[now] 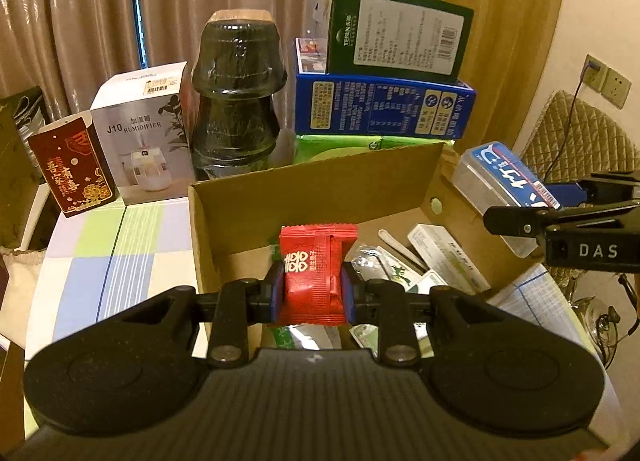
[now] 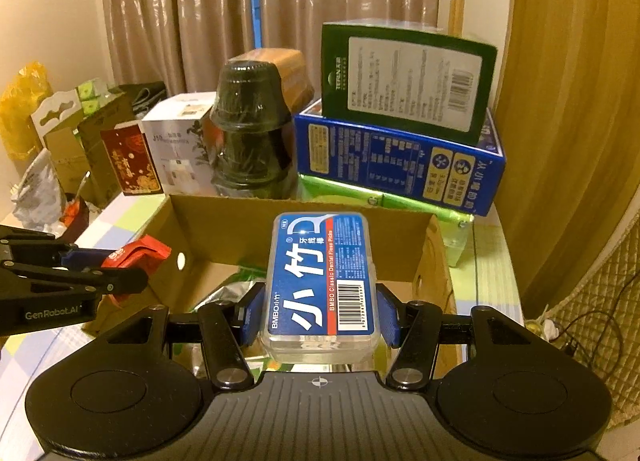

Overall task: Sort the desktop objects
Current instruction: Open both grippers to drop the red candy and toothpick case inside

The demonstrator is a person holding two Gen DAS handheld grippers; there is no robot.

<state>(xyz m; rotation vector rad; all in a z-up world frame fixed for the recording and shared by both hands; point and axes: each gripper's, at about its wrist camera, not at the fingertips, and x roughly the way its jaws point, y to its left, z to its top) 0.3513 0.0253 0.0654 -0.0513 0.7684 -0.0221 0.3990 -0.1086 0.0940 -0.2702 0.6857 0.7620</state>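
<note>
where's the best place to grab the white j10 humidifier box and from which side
Grip the humidifier box across its upper half, coming down from above and in front. It stands upright, its top is free, and the red gift box on one side and the dark wrapped jar on the other crowd its lower flanks. Whether the jaws span it is unclear.

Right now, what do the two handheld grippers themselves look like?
Both are matte black plastic: a ribbed body flanked by two rounded lobes with circular recesses, and linkage bars on silver pivot bolts. The left gripper and right gripper have blue-padded fingers. White side lettering reads "GenRobot.AI" and "DAS". No hands or cables show.
</note>
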